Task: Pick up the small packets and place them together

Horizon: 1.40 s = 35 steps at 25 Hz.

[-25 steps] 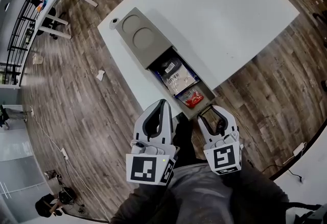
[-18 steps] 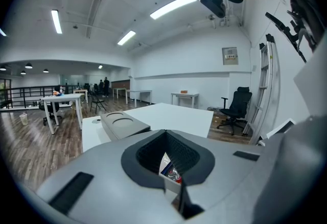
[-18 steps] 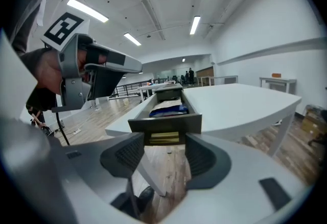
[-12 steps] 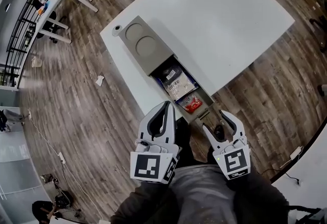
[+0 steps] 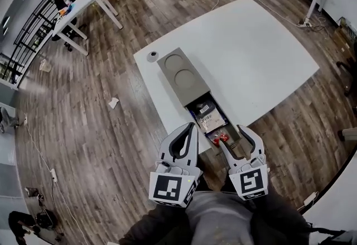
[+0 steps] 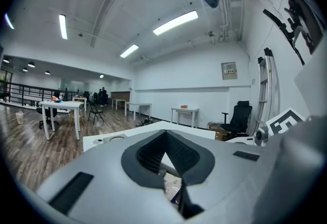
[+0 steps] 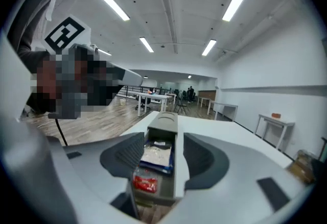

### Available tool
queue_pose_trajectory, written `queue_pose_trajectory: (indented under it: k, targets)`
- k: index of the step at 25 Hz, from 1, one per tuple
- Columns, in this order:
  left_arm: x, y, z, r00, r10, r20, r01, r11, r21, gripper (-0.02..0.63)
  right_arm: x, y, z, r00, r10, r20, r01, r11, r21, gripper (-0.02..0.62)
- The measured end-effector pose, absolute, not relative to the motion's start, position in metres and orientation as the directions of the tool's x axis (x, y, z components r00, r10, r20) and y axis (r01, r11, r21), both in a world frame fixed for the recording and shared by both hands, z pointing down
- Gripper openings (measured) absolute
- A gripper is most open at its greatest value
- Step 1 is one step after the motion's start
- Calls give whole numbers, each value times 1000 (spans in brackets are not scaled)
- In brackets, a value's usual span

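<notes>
Small packets are seen in a grey drawer (image 7: 156, 196)
Red packet (image 7: 145, 182) beside pale blue-edged packet (image 7: 156, 155); right hand-held gripper (image 5: 231, 135) just spread wide, empty; left hand-held gripper (image 5: 191, 126) clenched, empty.

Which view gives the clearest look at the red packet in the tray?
The right gripper view: the red packet lies close and unobstructed at the near end of the grey tray. The head view shows it small and distant. In the left gripper view it cannot be made out.
</notes>
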<state>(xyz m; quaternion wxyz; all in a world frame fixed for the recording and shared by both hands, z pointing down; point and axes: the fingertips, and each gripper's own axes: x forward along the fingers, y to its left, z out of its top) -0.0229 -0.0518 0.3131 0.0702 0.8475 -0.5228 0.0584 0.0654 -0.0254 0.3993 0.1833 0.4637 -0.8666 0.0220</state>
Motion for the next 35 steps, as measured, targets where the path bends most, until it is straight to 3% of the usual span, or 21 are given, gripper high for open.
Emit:
queue_pose_trajectory:
  k: [8, 18, 32, 34, 35]
  targets:
    - [-59, -69, 273, 396, -914, 83, -918, -392, 56, 3, 9, -68, 371, -573, -747, 336, -717, 656, 236, 242]
    - [-85, -103, 305, 388, -911, 139, -920, -375, 111, 3, -13, -91, 437, -504, -675, 539, -605, 721, 337, 241]
    - [-126, -146, 335, 383, -905, 187, -919, -351, 182, 3, -22, -119, 512, -317, -472, 822, -508, 817, 273, 240]
    - [-129, -147, 340, 384, -903, 195, -918, -349, 191, 3, -19, -123, 514, -283, -478, 832, -489, 818, 303, 180]
    - [-130, -147, 341, 386, -901, 200, -917, -349, 195, 3, -17, -125, 514, -267, -487, 831, -480, 816, 324, 90]
